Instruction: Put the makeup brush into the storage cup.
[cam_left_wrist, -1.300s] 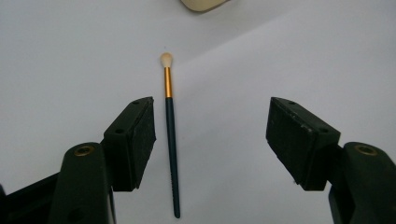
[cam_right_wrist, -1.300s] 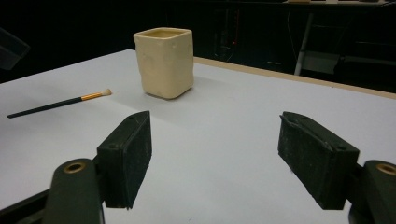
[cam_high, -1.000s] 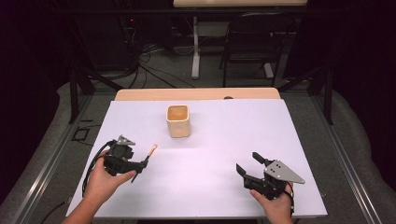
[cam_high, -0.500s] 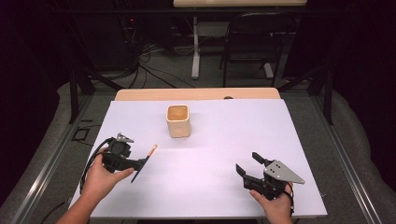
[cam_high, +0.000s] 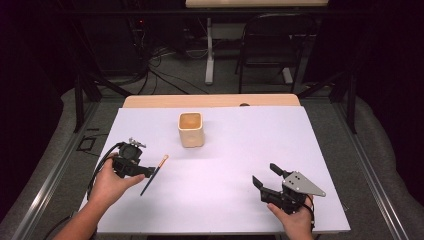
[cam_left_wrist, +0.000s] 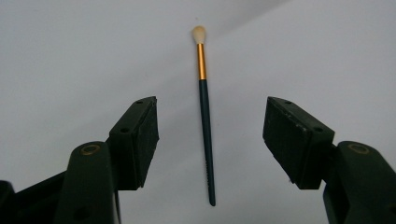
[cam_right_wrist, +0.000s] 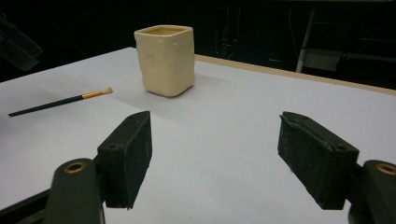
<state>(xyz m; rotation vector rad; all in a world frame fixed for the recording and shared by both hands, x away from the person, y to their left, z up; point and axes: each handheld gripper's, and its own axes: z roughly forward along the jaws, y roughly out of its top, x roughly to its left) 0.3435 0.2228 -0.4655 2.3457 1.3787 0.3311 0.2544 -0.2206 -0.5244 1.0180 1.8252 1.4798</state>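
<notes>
Brush (cam_left_wrist: 204, 126), thin with a dark handle, gold band and pale tip, lies flat on the white table (cam_high: 225, 200), its tip pointing toward 1 o'clock in the high view, at about 7 o'clock from the cream cup (cam_high: 191, 129) and well apart from it. Left gripper (cam_left_wrist: 208, 130) hangs over the brush with jaws spread wide on either side of the handle, touching nothing. Right gripper (cam_high: 266, 176), near the table's 5 o'clock corner, also gapes wide and empty, facing the cup.
</notes>
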